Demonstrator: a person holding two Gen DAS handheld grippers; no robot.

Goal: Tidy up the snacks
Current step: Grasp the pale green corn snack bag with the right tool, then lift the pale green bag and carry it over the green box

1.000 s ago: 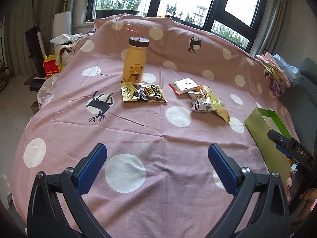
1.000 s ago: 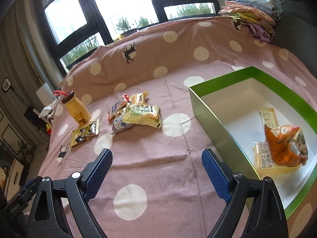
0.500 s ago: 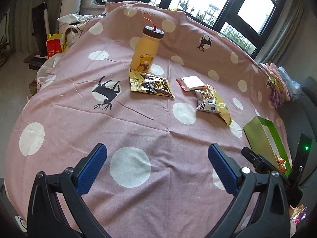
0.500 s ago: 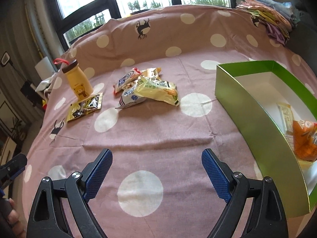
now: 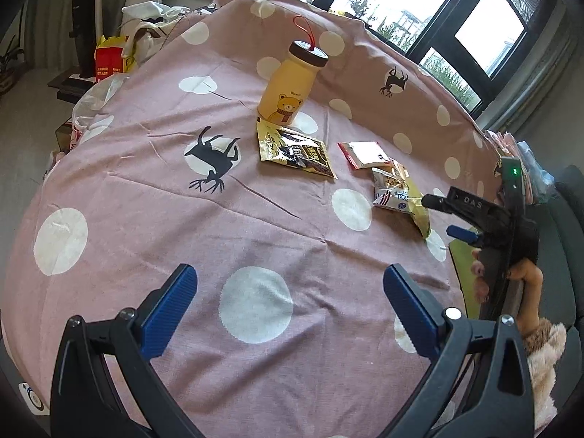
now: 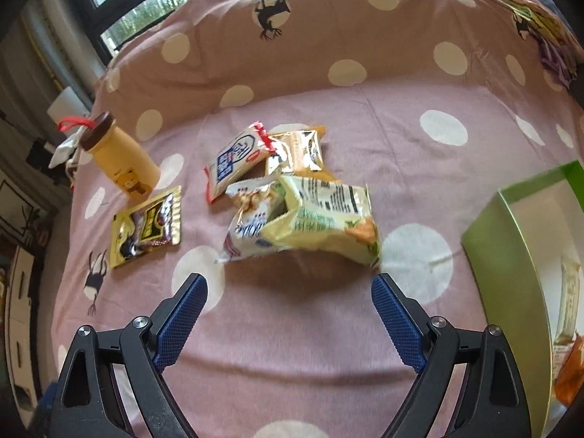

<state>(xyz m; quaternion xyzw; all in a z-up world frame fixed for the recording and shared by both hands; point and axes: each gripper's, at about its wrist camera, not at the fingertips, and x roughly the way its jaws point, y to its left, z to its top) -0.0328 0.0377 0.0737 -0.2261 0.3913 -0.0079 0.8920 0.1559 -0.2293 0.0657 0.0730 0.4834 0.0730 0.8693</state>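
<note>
A: Right gripper [image 6: 288, 294] status?
B: Jaws spread wide, nothing between the pads, nothing touched. It hangs over the pink dotted cloth [image 6: 401, 84], just short of the pale green snack bag [image 6: 325, 215].
A: Left gripper [image 5: 290, 284]?
B: Also wide apart, empty, over bare cloth (well short of any snack).
A: Snack layout?
B: Green bag lies atop a white-blue pack [image 6: 248, 233]; red-edged white packet [image 6: 235, 157] and an orange-gold one [image 6: 297, 151] behind. Gold-black sachet [image 6: 148, 226] lies at the foot of the yellow bear bottle [image 6: 120, 158]. Green box [image 6: 500, 255] at right, a few packets inside.
</note>
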